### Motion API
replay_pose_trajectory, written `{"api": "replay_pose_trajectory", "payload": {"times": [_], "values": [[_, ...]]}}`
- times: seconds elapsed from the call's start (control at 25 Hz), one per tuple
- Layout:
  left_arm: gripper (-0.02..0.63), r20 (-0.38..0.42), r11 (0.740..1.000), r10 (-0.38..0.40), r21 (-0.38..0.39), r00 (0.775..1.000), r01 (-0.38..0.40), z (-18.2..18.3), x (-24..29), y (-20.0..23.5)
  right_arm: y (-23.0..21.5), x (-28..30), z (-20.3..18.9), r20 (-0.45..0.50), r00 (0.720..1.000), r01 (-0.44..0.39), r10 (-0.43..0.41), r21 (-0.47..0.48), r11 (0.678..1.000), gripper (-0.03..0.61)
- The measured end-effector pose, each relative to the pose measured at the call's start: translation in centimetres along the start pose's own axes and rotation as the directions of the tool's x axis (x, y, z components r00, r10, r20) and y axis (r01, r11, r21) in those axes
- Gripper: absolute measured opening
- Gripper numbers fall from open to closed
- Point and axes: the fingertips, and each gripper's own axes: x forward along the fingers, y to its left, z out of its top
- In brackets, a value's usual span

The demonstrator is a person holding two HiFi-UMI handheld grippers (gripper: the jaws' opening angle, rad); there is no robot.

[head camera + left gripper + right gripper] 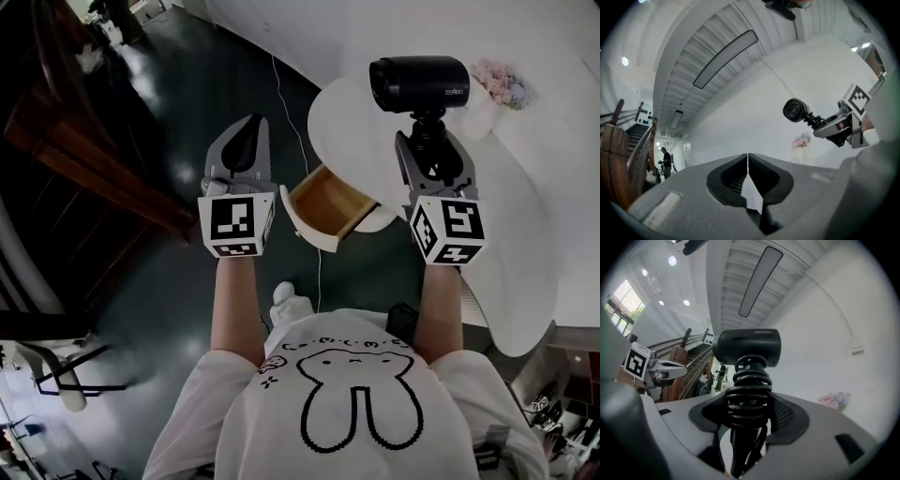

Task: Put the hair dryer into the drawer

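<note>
Right claw (433, 155) – pinching the handle of the hair dryer (419, 82). In the right gripper view the two jaws stand on either side of the handle, which is wrapped in turns of black cord (750, 397); the black barrel of the hair dryer (747, 348) sits above the jaws.

Left claw (246, 142) – pressed together, with nothing between the jaws. In the left gripper view the pads meet along a single seam at the left claw (748, 171), and the hair dryer (796, 110) appears to the right, carried by the right claw (824, 125).

Drawer (328, 202) – pulled open from the edge of the white round bench (342, 108), its wooden interior exposed. In the head view it lies between the two claws and below them. The hair dryer is outside the drawer, above the bench. Pink flowers (502, 82) stand at the far right.
</note>
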Motion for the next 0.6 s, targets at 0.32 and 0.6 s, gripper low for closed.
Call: {"api": "replay_pose_trajectory", "payload": {"times": [0.32, 0.6], "values": [[0.018, 0.033, 0.987, -0.155, -0.026, 0.987, 0.156, -3.2, 4.3, 4.8, 3.8, 4.0, -1.3, -0.060, 0.989, 0.135, -0.134, 0.014, 0.991, 0.252], [0.018, 0.042, 0.960, -0.271, -0.061, 0.962, 0.273, -5.9, 6.4, 7.8, 7.8, 5.8, -3.0, -0.131, 0.968, 0.217, -0.213, 0.019, 0.976, 0.252]]}}
